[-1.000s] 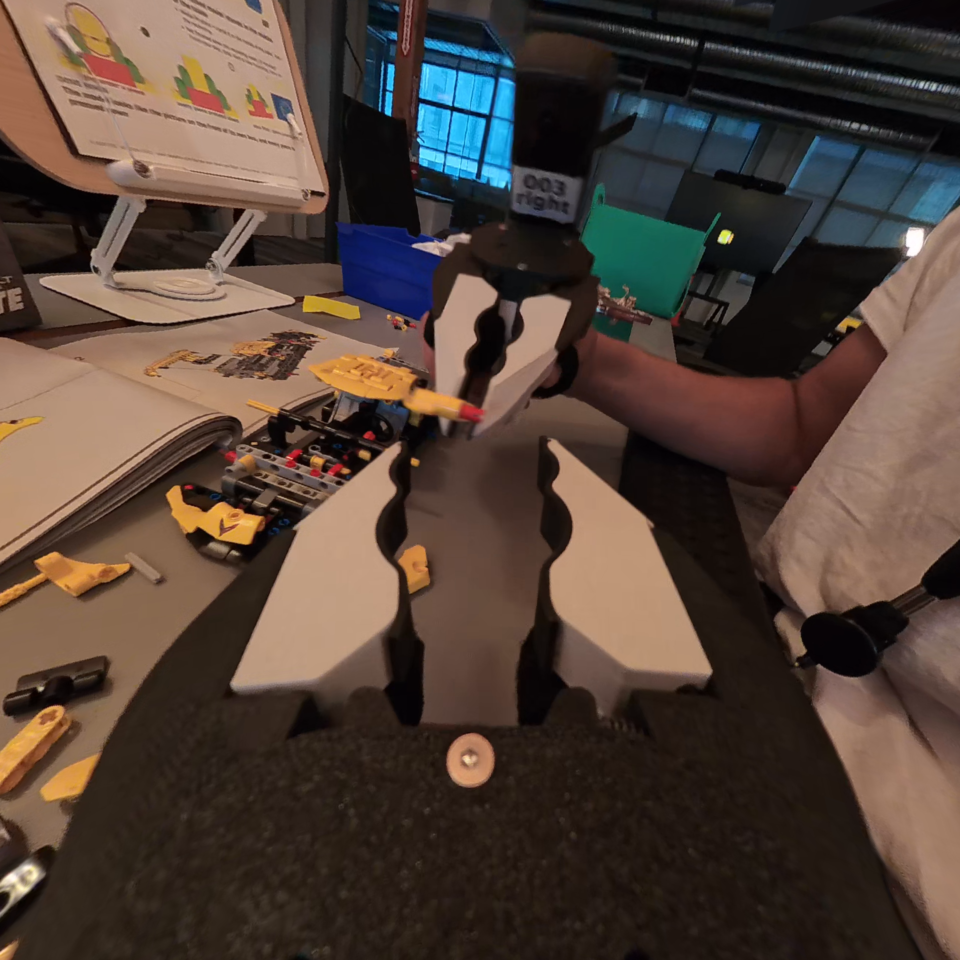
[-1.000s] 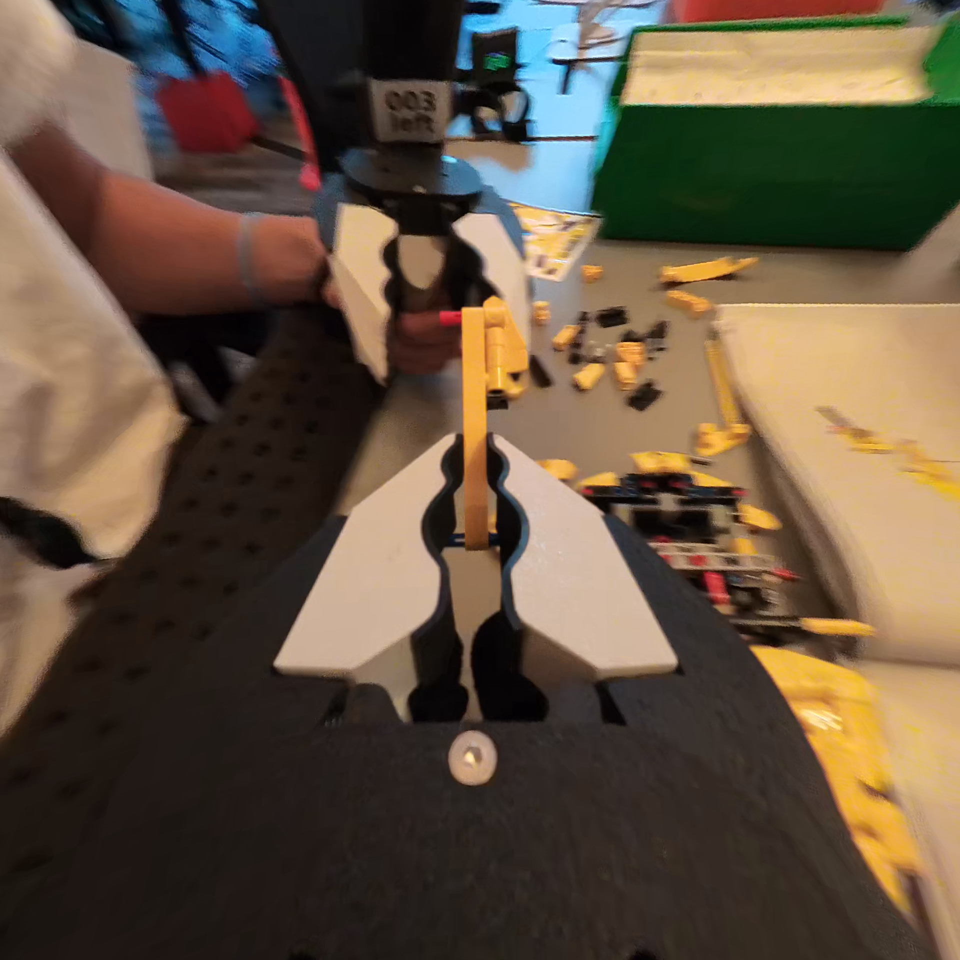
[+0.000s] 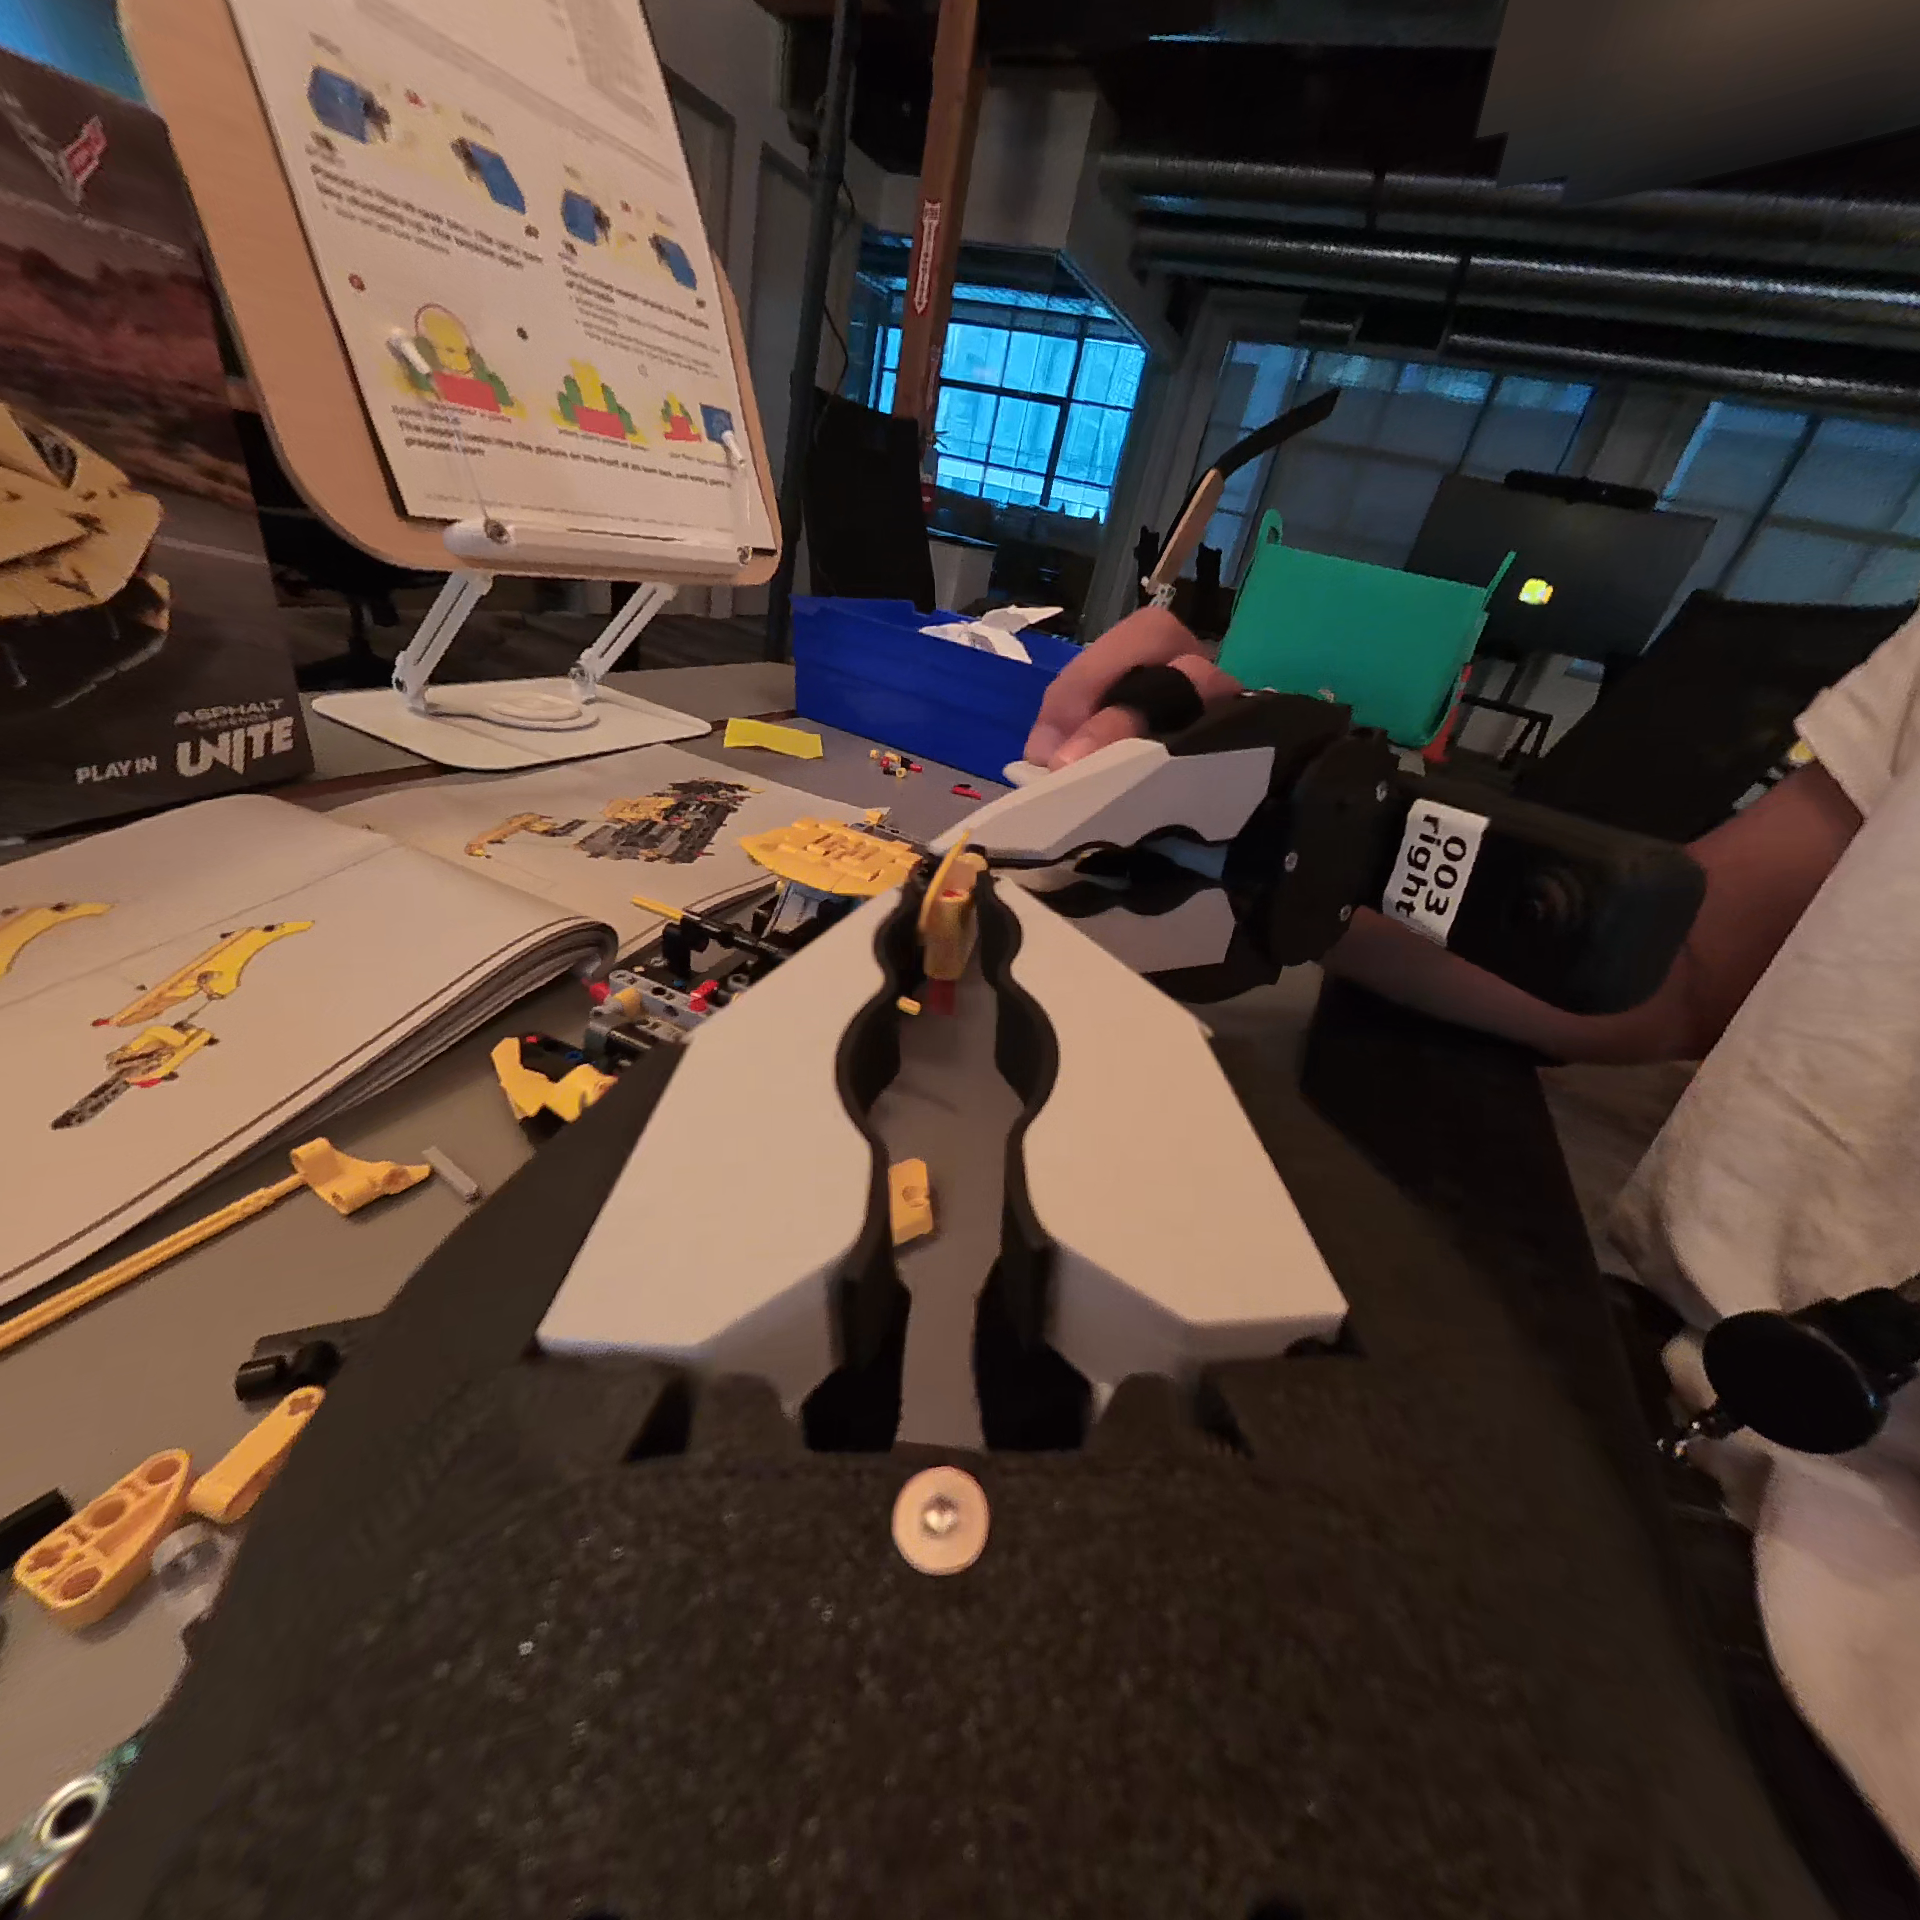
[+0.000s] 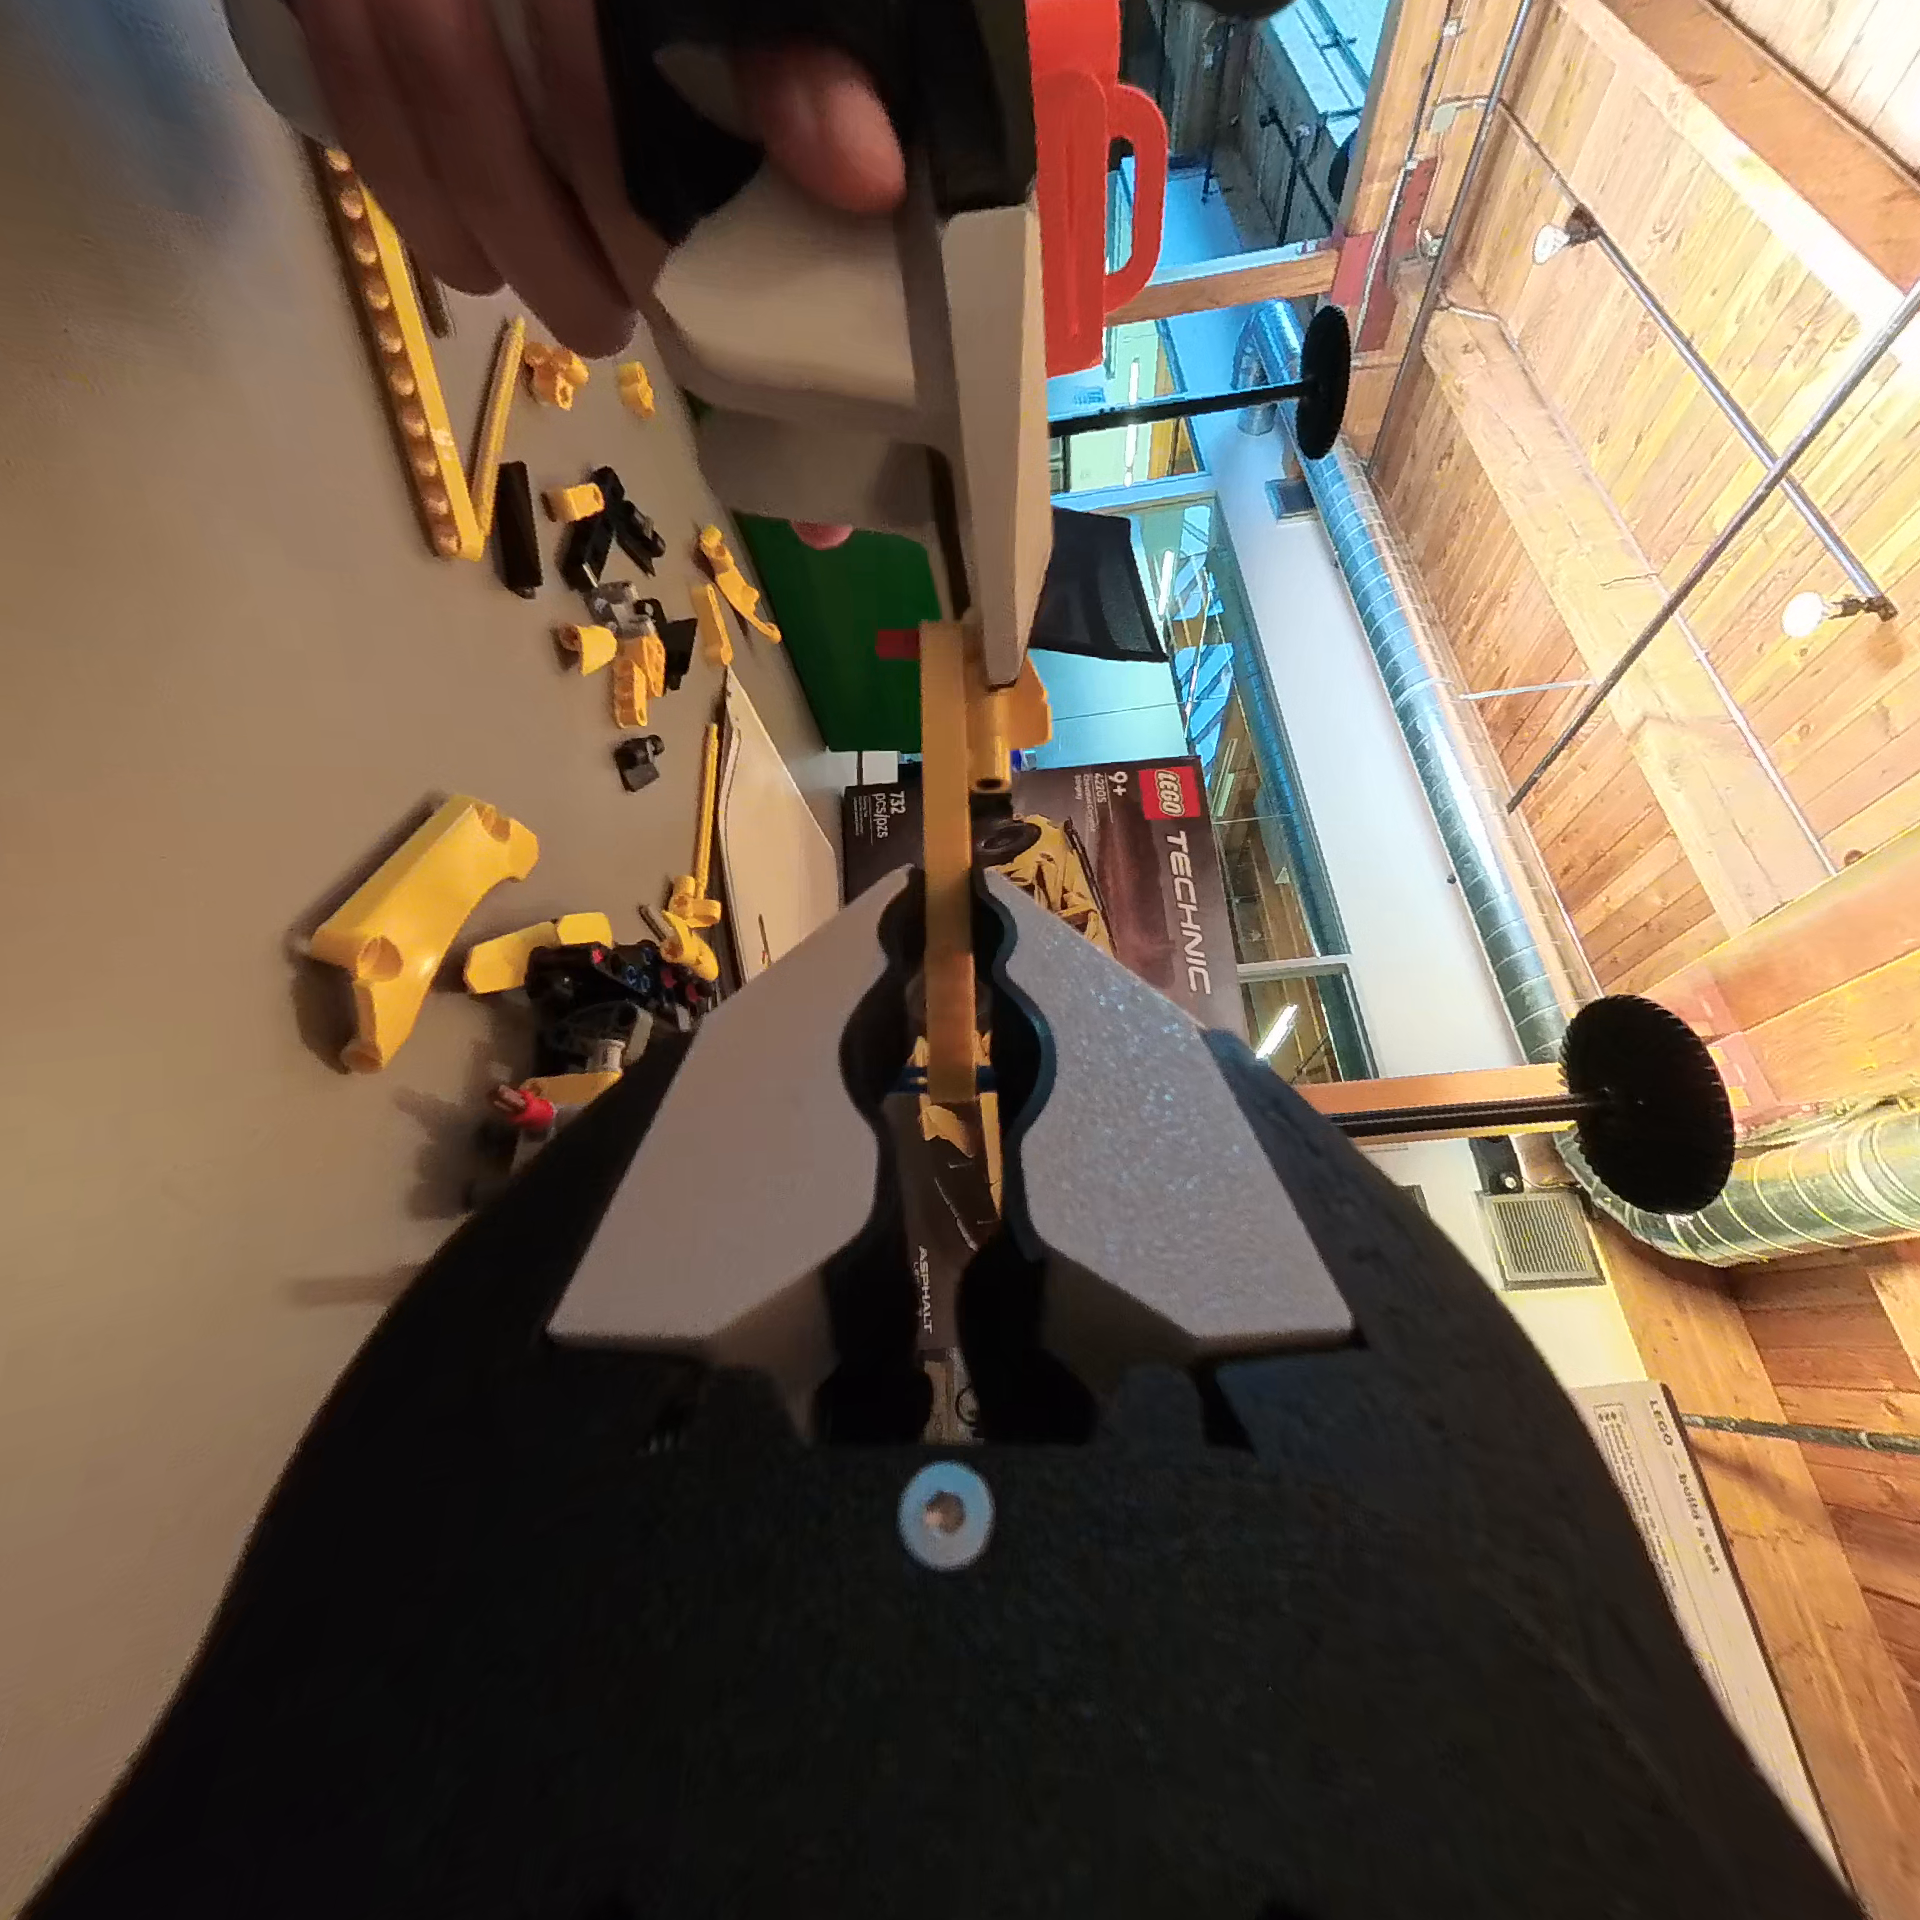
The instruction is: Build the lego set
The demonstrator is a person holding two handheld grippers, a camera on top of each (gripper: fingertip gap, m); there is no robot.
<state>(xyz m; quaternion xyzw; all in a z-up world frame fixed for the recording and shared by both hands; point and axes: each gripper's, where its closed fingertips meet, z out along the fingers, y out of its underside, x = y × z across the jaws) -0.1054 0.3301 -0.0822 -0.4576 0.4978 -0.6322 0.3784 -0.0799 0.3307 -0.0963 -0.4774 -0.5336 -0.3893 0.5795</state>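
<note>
My right gripper [image 4: 948, 894] is shut on a long yellow beam [image 4: 945, 790], held above the table. A yellow connector with a red pin [image 3: 945, 920] sits on the beam's far end. My left gripper [image 3: 943, 906] is closed on that connector end; it shows in the right wrist view [image 4: 987, 665] coming from above. The right gripper [image 3: 961, 847] lies rolled on its side, tips meeting my left tips. The partly built black and yellow chassis [image 3: 675, 987] stands on the table just beyond, also in the right wrist view [image 4: 613, 987].
An open instruction book [image 3: 260, 987] lies left of the chassis. Loose yellow and black parts [image 3: 353, 1184] [image 4: 623, 582] and a curved yellow panel [image 4: 416, 925] are scattered on the grey table. A blue bin [image 3: 914, 675], green bin [image 3: 1351, 644], document stand [image 3: 499, 312] and set box [image 3: 125, 520] stand behind. The grippers are tip to tip, or close to it.
The right gripper has rolled onto its side with the yellow beam. My left gripper, open before, has moved forward and closed on the beam's connector end.
</note>
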